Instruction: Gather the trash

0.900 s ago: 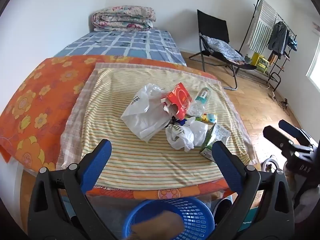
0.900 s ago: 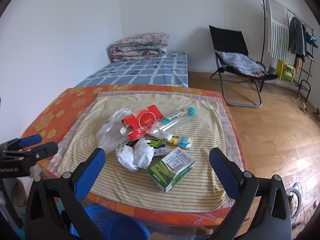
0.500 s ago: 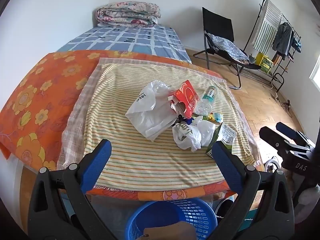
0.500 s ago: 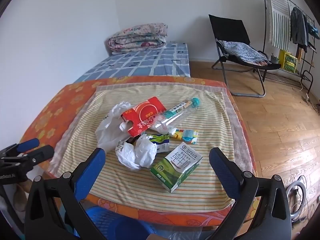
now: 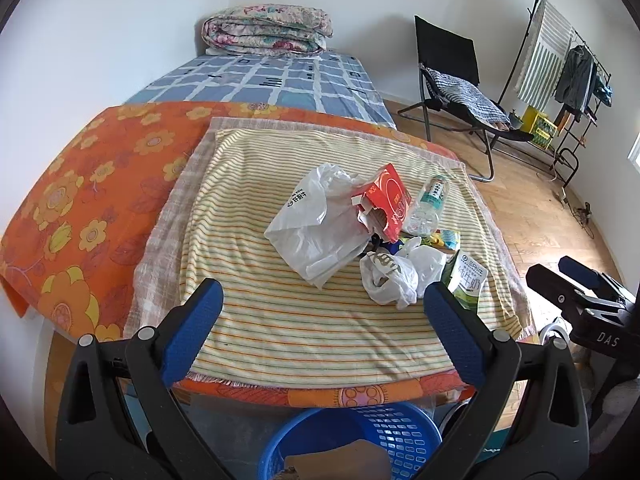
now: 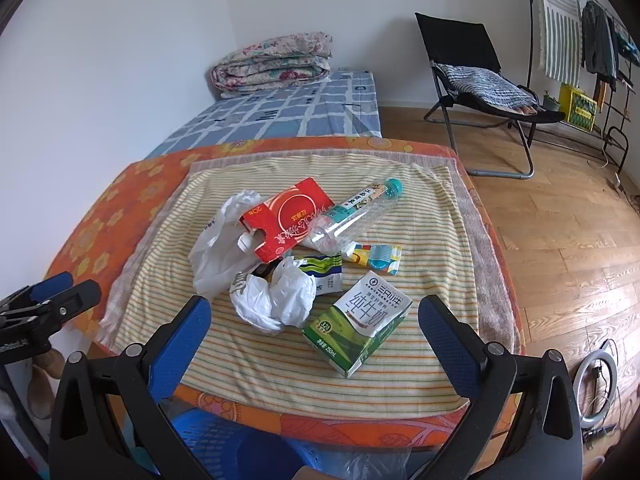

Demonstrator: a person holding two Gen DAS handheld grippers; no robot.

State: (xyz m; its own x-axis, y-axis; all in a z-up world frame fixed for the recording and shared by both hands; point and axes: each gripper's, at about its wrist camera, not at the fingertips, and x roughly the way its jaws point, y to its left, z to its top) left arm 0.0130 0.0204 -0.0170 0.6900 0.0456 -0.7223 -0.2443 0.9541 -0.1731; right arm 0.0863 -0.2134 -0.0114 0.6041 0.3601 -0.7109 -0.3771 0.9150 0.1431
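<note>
Both jaws wide and empty, left gripper (image 5: 320, 320) and right gripper (image 6: 314, 330) poised over trash (image 6: 288, 248) heaped mid-tabletop, basket (image 5: 384, 436) waiting below the near edge.

Carton (image 6: 357, 323) lies right of crumpled bag (image 6: 273, 300); bottle (image 6: 352, 215) behind them; basket (image 5: 352, 436) below table (image 5: 80, 184) edge.

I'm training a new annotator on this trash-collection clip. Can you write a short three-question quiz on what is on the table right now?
1. True or false: the green milk carton stands upright.
2. Which item leans on the red box? A) clear plastic bottle B) milk carton C) blue basket
3. Fill in: both the left gripper and the right gripper are ____ and hold nothing.

Key: 1 false, it lies on its side. 2 A. 3 open.
</note>
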